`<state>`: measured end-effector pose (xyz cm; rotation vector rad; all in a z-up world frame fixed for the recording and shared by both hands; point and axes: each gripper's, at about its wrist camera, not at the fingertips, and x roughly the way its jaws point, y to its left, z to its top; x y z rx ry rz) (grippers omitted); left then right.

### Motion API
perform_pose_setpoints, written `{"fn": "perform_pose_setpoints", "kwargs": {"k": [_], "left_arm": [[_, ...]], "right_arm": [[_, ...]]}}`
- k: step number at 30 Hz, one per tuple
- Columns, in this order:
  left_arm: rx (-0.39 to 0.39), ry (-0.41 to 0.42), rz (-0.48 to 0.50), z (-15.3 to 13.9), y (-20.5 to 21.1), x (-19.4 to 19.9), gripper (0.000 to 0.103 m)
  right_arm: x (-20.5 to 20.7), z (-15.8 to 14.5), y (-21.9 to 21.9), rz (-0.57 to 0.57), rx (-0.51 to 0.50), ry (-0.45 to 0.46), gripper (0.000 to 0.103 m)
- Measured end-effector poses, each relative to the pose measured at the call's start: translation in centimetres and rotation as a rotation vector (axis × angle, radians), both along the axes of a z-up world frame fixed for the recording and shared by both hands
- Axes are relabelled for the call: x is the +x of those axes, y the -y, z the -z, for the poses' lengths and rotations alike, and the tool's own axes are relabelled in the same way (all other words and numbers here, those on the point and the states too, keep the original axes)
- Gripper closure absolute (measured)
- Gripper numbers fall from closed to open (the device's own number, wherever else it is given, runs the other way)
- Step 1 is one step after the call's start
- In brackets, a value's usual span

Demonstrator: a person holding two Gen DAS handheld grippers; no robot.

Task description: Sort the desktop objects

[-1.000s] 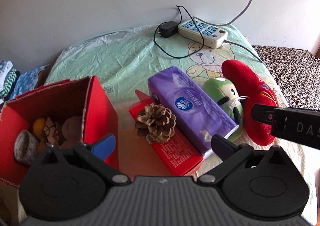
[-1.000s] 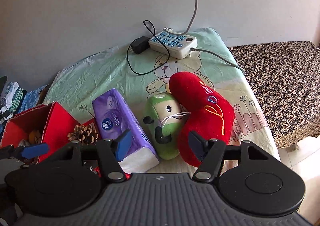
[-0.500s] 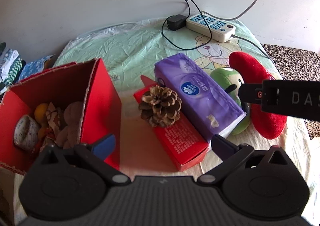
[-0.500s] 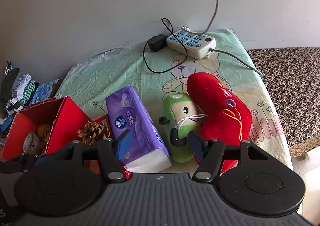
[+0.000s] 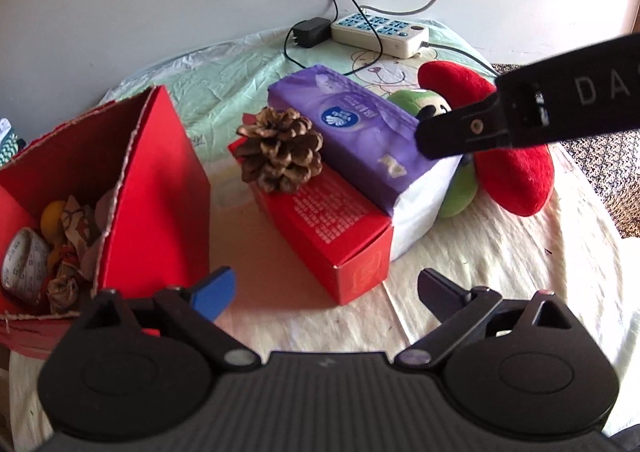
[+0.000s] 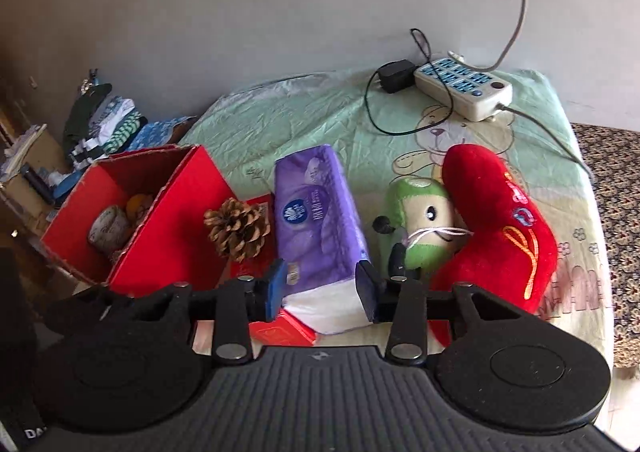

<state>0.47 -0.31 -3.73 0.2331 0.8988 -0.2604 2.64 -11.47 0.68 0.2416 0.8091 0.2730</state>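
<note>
A purple tissue pack point(image 6: 316, 212) lies on the table, also in the left wrist view point(image 5: 352, 132). My right gripper point(image 6: 322, 288) is open with one jaw on each side of the pack's near end. A pine cone point(image 5: 280, 150) sits on a flat red box point(image 5: 324, 220); the cone also shows in the right wrist view point(image 6: 236, 228). An open red box point(image 5: 104, 188) at the left holds several small items. My left gripper point(image 5: 324, 292) is open and empty, low in front of the flat red box.
A green plush point(image 6: 424, 224) and a red plush point(image 6: 500, 228) lie right of the tissue pack. A power strip point(image 6: 464, 88) with a black adapter point(image 6: 396, 74) and cables is at the back. Folded clothes point(image 6: 108, 128) lie beyond the table's left edge.
My right gripper has moved left and down from the plush toys to straddle the end of the tissue pack. My left gripper has drawn closer to the flat red box.
</note>
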Motion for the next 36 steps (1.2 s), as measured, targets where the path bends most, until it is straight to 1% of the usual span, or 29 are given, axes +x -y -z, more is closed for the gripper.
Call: {"fn": "perform_pose_setpoints", "kwargs": {"k": [2, 3, 5, 7, 8, 10, 12, 15, 17, 19, 20, 21, 23, 24, 26, 28, 30, 32, 36], "left_arm": [[-0.011, 0.016, -0.002, 0.1, 0.0, 0.4, 0.006], [-0.014, 0.023, -0.003, 0.2, 0.0, 0.6, 0.008], [-0.03, 0.025, 0.0, 0.3, -0.1, 0.9, 0.011], [-0.063, 0.032, 0.005, -0.2, -0.6, 1.0, 0.011], [-0.074, 0.055, 0.01, -0.6, -0.9, 0.9, 0.011], [-0.094, 0.103, 0.021, -1.4, -1.4, 0.7, 0.006], [-0.126, 0.144, 0.036, -2.0, -1.8, 0.9, 0.006], [-0.165, 0.177, 0.042, -2.0, -1.8, 1.8, 0.005], [-0.169, 0.187, 0.04, -1.7, -1.4, 2.7, 0.008], [-0.165, 0.173, 0.038, -1.1, -1.3, 3.3, 0.016], [-0.163, 0.167, 0.034, -0.8, -1.3, 3.5, 0.018], [-0.161, 0.162, 0.031, -0.5, -1.3, 3.7, 0.017], [-0.16, 0.173, 0.029, -0.6, -1.3, 3.7, 0.025], [-0.158, 0.179, 0.026, -0.7, -1.3, 3.7, 0.031], [-0.163, 0.183, 0.021, -0.9, -1.4, 3.7, 0.035], [-0.195, 0.174, 0.016, -1.2, -1.6, 3.7, 0.041], [-0.217, 0.186, 0.01, -1.9, -1.7, 3.1, 0.044], [-0.23, 0.207, 0.005, -2.7, -1.8, 2.4, 0.044], [-0.241, 0.282, -0.011, -5.3, -2.6, 0.4, 0.044]], "right_arm": [[0.2, -0.1, -0.7, -0.046, 0.032, 0.002, 0.061], [0.4, -0.2, -1.1, -0.063, 0.037, 0.01, 0.061], [0.8, -0.8, -2.1, -0.104, 0.038, 0.043, 0.061], [1.5, -1.4, -2.8, -0.135, 0.031, 0.096, 0.061], [2.0, -1.7, -3.2, -0.155, 0.026, 0.115, 0.061], [3.0, -1.8, -3.7, -0.191, 0.033, 0.124, 0.061], [4.6, -1.5, -3.8, -0.215, 0.052, 0.099, 0.06], [6.6, -0.8, -4.0, -0.238, 0.072, 0.054, 0.059], [7.5, -0.2, -4.0, -0.246, 0.107, 0.011, 0.059], [8.3, 0.5, -3.9, -0.251, 0.148, -0.039, 0.059], [8.5, 1.0, -3.9, -0.25, 0.165, -0.067, 0.058], [8.6, 1.3, -3.9, -0.247, 0.174, -0.08, 0.055], [8.5, 1.7, -3.8, -0.241, 0.196, -0.096, 0.054], [8.4, 1.8, -3.8, -0.238, 0.206, -0.105, 0.052], [8.1, 1.8, -3.6, -0.225, 0.202, -0.106, 0.052], [7.8, 1.7, -3.5, -0.215, 0.2, -0.109, 0.053], [7.2, 1.2, -3.3, -0.203, 0.187, -0.095, 0.054], [6.3, 0.4, -3.2, -0.196, 0.183, -0.071, 0.054], [4.8, -2.0, -3.3, -0.203, 0.21, -0.012, 0.054]]}}
